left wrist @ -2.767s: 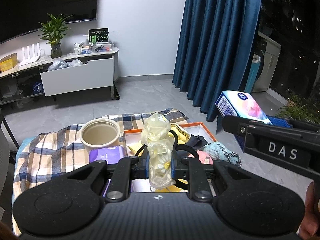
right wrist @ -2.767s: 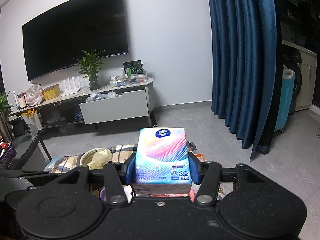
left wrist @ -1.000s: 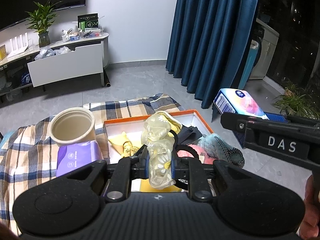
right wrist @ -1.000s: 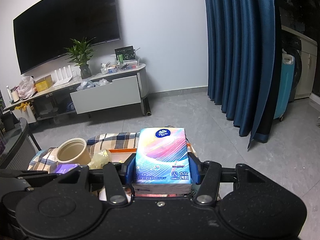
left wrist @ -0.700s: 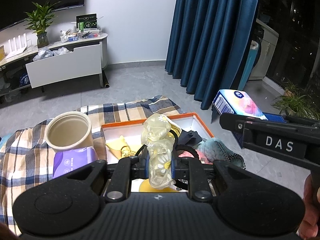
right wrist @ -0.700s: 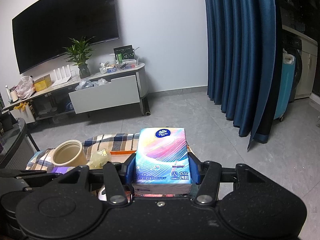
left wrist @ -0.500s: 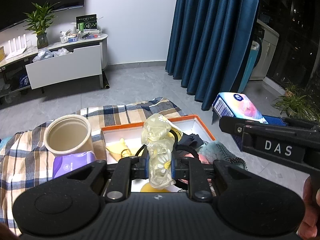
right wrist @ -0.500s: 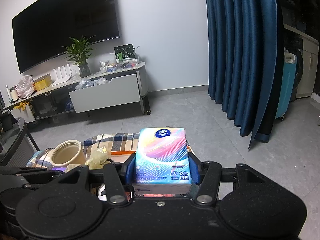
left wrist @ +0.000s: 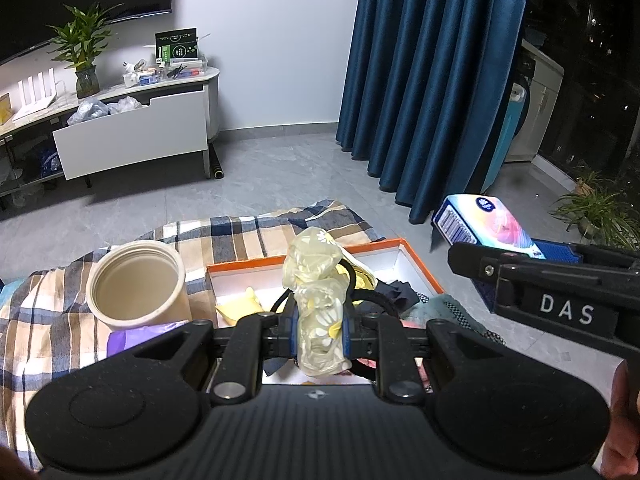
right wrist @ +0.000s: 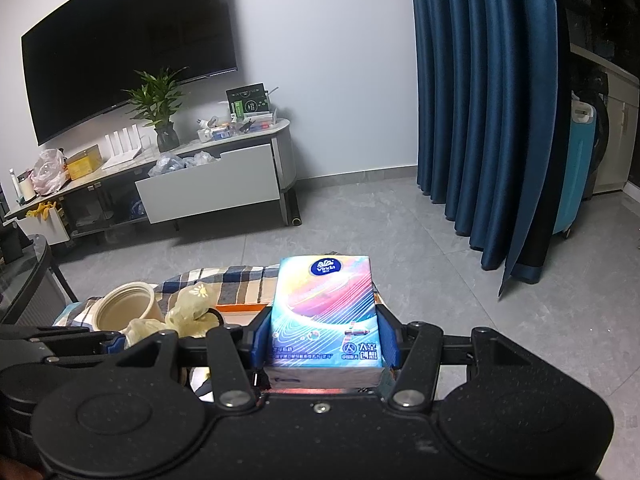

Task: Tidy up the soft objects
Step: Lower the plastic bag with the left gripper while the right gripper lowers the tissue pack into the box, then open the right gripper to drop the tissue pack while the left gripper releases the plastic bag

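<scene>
both grippers loaded, held above the orange-rimmed box

item 1: left gripper (left wrist: 320, 330), jaws clamped tight on a crumpled pale yellow daisy-print bag (left wrist: 318, 280), held upright above the orange-rimmed box (left wrist: 420, 264). item 2: right gripper (right wrist: 325, 338), pads pressed on both sides of a colourful tissue pack (right wrist: 324, 308), carried clear of the surface, to the right of the box in the left view. item 3: box on a plaid cloth (left wrist: 48, 320), already holding yellow, dark and pink soft pieces. item 4: beige round container (left wrist: 134, 284) and purple packet (left wrist: 140, 338) just left of the box. step in hand, by judgement: carrying two soft items for sorting. next move likely calls for lowering each over a free spot in the box or container, then releasing; the bag is light and may cling to the pads.
</scene>
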